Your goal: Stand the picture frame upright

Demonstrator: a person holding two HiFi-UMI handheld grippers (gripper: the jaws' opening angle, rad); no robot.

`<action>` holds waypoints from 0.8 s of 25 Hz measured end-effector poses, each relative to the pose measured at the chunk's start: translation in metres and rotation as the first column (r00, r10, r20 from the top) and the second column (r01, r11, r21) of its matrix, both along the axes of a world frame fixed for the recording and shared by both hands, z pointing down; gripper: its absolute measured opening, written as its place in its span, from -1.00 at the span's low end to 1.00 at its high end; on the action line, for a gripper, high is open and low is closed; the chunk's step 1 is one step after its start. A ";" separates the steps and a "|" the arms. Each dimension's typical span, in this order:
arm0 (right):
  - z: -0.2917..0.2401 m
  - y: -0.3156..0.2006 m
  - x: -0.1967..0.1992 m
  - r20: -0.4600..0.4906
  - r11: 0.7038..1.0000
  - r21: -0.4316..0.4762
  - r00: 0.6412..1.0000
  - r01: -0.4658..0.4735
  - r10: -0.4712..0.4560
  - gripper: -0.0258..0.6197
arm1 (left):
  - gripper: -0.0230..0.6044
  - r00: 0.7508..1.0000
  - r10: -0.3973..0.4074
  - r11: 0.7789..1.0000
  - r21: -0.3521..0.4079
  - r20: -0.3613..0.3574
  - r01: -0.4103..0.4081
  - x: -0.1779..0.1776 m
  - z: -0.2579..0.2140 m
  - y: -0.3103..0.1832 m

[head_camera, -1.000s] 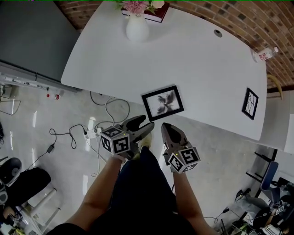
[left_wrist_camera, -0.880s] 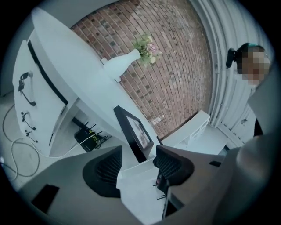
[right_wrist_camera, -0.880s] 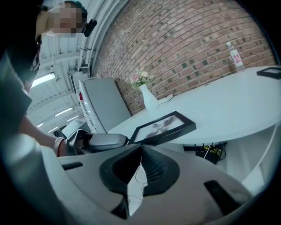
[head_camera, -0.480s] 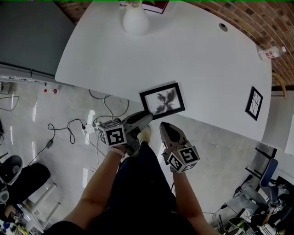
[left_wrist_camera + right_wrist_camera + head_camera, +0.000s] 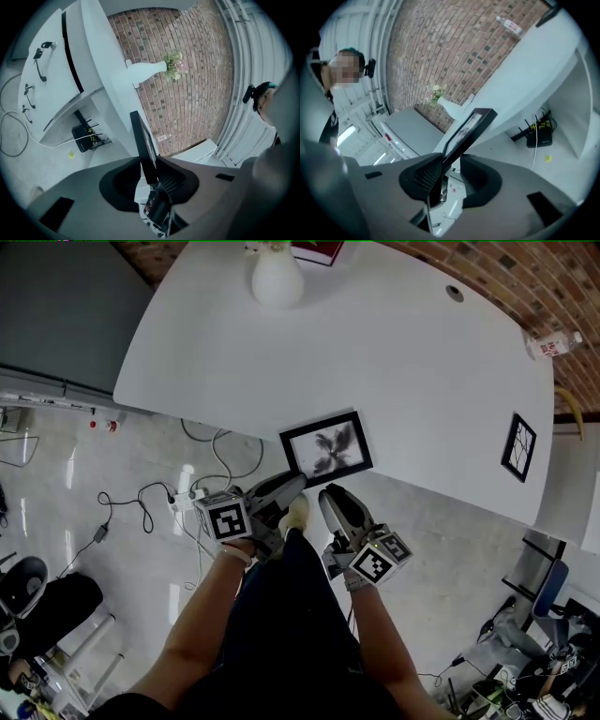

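Floor of pale, glossy tile spreads beneath us, with loose cables on the left. Over it curves a big white table. We see a white vase at its far edge. The picture frame, black with a dark floral print, lies face up at the near edge of the table, just in front of us. Our left gripper meets the frame's near-left corner; its jaws have just been closing and now clamp the frame's edge. Our right gripper sits beside it at the near edge. Its jaws have just been opening and now stand apart around the frame's edge, one pad touching it. A smaller black frame lies well apart on the right, and a plastic bottle lies far right.
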State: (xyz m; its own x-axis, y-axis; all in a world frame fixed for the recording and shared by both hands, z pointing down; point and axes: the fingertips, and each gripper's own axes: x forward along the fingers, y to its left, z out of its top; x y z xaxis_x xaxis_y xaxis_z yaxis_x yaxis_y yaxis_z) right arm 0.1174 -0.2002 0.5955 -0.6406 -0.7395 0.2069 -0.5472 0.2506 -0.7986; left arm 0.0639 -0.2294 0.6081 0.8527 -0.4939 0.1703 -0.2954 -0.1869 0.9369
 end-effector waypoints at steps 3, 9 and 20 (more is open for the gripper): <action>0.002 -0.001 -0.003 0.097 0.998 -0.053 0.995 -0.035 0.040 -0.43 | -0.61 0.999 -0.010 1.000 -0.022 -0.050 0.009 -0.001 -0.004 0.006; 0.008 -0.007 0.001 0.195 0.985 -0.124 0.970 -0.120 0.143 -0.39 | -0.61 0.999 -0.011 1.000 0.005 -0.045 0.011 -0.010 -0.002 0.014; 0.012 -0.010 -0.001 0.324 0.952 -0.206 0.902 -0.229 0.287 -0.59 | -0.64 0.994 -0.030 0.997 -0.068 -0.108 0.022 -0.010 -0.003 0.040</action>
